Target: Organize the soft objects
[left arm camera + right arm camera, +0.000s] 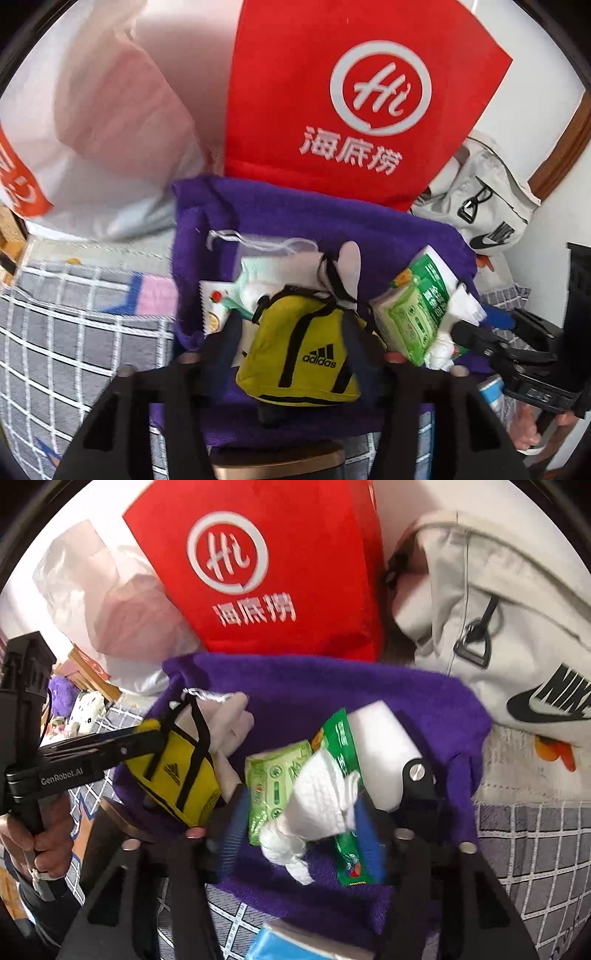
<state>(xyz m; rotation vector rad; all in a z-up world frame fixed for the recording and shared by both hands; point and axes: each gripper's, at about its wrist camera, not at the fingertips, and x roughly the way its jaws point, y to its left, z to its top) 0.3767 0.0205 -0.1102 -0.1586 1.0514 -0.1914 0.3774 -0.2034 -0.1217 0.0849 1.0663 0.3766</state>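
Over the purple fleece cloth (332, 221), the left gripper (295, 332) clamps a small yellow Adidas fabric bag (299, 354); the right gripper (299, 812) clamps a green wet-wipes pack with loose white tissue (321, 794). Risk: the tissue may slip free. Only the right view shows a blue packet (291, 941) below the cloth.

Both views were bright with daylight; fisheye bent the edges, the white plastic bag (110, 110) at ten o'clock was blurred.
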